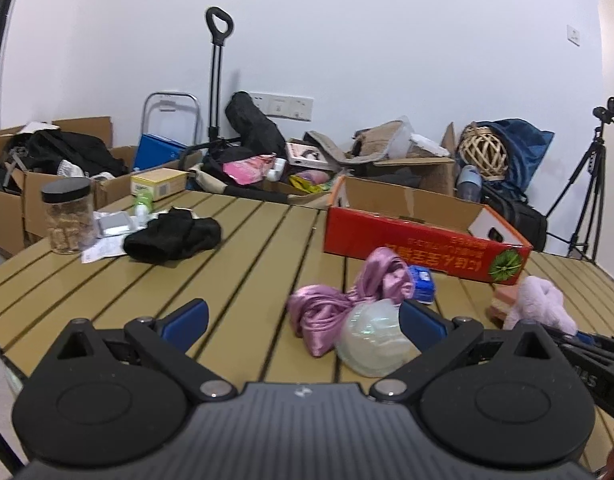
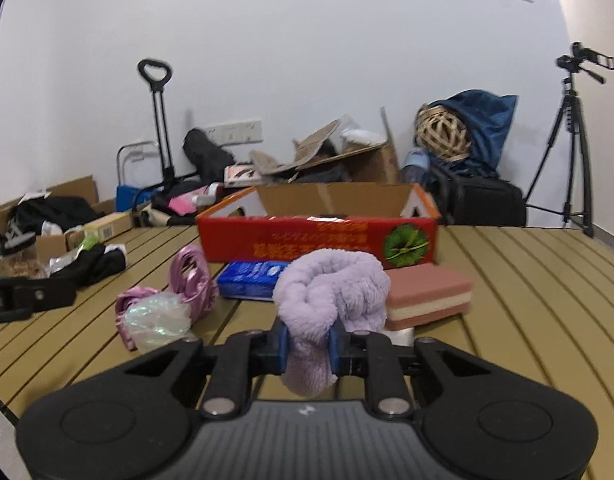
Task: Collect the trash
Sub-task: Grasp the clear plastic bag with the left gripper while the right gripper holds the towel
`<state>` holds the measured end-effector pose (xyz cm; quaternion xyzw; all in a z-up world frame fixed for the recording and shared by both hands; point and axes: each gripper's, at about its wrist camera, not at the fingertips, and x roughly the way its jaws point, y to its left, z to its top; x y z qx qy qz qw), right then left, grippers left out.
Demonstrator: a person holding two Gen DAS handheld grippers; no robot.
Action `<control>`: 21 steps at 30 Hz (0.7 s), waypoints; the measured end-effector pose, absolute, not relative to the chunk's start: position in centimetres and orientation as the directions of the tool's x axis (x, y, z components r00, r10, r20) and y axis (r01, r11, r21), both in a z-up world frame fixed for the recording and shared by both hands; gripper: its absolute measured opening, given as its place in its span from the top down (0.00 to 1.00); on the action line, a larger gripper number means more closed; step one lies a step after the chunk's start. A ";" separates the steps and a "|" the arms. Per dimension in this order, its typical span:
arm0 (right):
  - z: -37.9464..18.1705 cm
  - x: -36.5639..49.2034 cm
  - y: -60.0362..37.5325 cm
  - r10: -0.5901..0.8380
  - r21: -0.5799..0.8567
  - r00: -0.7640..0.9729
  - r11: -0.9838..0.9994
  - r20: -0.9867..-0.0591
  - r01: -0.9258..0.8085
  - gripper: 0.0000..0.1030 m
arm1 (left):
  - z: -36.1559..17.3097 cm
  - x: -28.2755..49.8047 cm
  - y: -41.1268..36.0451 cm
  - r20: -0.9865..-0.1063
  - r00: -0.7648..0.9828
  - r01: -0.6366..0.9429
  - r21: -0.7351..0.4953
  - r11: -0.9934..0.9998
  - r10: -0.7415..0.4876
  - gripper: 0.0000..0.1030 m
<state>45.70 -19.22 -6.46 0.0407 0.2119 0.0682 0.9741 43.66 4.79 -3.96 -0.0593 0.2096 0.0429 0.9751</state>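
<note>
My right gripper point(image 2: 307, 346) is shut on a fluffy lilac cloth point(image 2: 331, 292), held just above the slatted table in front of the red cardboard box point(image 2: 319, 238). The cloth also shows at the right of the left wrist view point(image 1: 541, 304). My left gripper point(image 1: 303, 322) is open and empty, low over the table. A crumpled clear plastic wrapper point(image 1: 369, 340) lies against its right finger, beside a pink satin cloth point(image 1: 335, 304). A blue tissue pack point(image 2: 249, 278) lies in front of the box.
A pink and cream sponge block point(image 2: 429, 296) lies right of the lilac cloth. A black cloth point(image 1: 173, 236), papers and a clear jar point(image 1: 69, 216) sit at the table's left. Cardboard boxes, bags, a hand trolley and a tripod point(image 2: 567, 148) stand beyond the table.
</note>
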 end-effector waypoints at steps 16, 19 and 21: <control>-6.1 41.5 -25.6 0.040 0.125 0.942 0.992 -0.334 0.002 0.83 | -7.1 49.1 -1.6 -0.474 0.877 -0.089 0.004 0.996 0.080 0.09; -6.3 41.9 -26.3 0.031 0.130 0.942 0.991 -0.334 0.014 0.83 | -7.8 50.2 -1.5 -0.502 0.862 -0.098 -0.016 0.995 0.076 0.32; -6.5 42.2 -26.7 0.027 0.130 0.940 0.991 -0.341 0.018 0.83 | -8.3 50.7 -1.2 -0.523 0.850 -0.096 -0.033 0.995 0.065 0.56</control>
